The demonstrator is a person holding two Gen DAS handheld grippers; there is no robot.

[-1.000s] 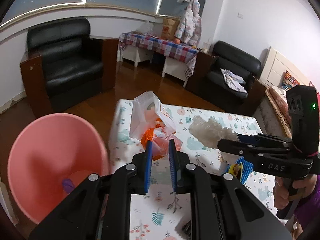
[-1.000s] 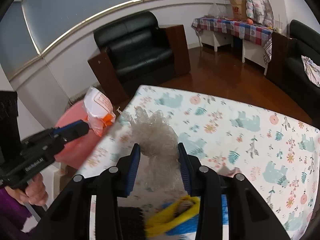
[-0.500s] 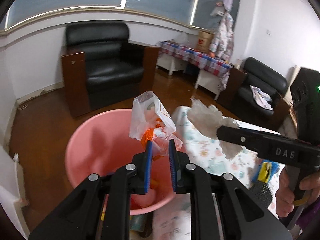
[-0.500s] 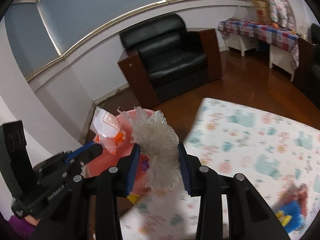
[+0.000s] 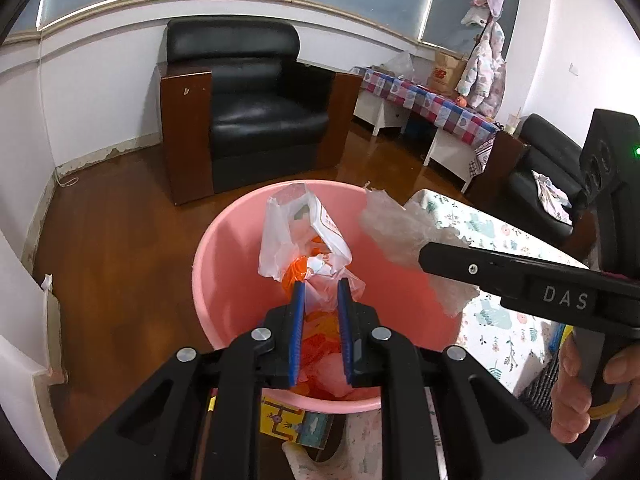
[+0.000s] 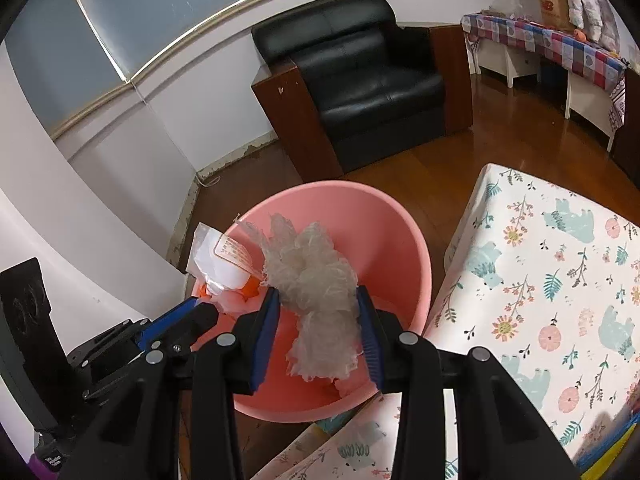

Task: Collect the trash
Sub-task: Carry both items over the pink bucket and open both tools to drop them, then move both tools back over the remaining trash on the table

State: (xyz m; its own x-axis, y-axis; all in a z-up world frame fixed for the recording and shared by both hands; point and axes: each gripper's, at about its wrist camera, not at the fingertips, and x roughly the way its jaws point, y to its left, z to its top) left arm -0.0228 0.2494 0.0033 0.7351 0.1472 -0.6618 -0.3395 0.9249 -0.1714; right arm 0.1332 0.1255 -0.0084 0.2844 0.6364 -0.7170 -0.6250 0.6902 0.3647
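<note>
My left gripper (image 5: 320,294) is shut on a crumpled white and orange plastic bag (image 5: 304,240) and holds it over the pink basin (image 5: 216,240). The same plastic bag (image 6: 224,258) and the left gripper (image 6: 200,308) show at the left of the right wrist view. My right gripper (image 6: 318,302) is shut on a clump of clear crinkled wrap (image 6: 316,280), also above the pink basin (image 6: 400,232). In the left wrist view the right gripper (image 5: 436,254) comes in from the right with the wrap (image 5: 400,236). Orange and pink trash (image 5: 324,356) lies in the basin's bottom.
The basin stands on the wooden floor beside a table with a floral cloth (image 6: 560,280). A black armchair (image 5: 256,120) stands behind it, a checked-cloth table (image 5: 436,104) farther back, and a second dark chair (image 5: 540,176) at right. A person's hand (image 5: 576,392) grips the right tool.
Both grippers have swung from over the floral table to above the pink basin, each carrying its trash. Neither grip has changed.
</note>
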